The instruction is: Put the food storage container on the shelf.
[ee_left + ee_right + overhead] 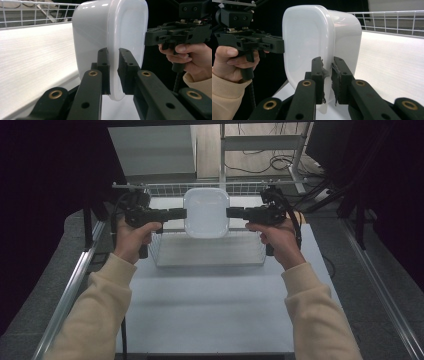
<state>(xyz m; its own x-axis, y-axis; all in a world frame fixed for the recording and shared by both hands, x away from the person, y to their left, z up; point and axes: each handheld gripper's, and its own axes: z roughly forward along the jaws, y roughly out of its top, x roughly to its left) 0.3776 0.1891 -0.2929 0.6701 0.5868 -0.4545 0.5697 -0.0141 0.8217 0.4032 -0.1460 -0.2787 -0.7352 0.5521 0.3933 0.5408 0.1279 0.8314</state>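
Dark-curtained bay, pale bench (pixel 210 295) w/ wire basket (pixel 207 252). White tub (pixel 206 212) held above basket, mouth up: left gripper (pixel 182 213) & right gripper (pixel 231 212) each clamped on opposite rims, so load stays level.

Both forearms wear loose, cream-coloured long sleeves with ribbed cuffs at the wrists. The left hand (pixel 131 239) and right hand (pixel 280 240) each carry a matt black plastic pistol-grip tool. The left gripper (pixel 113 72) has two flat black jaws on hinged black link arms, pinned with brass-ringed rivets and dotted with small screw holes. The right gripper (pixel 327 80) is built alike, though its jaw pads look frayed and grey at the edges. A black ribbed cable trails below each handle.
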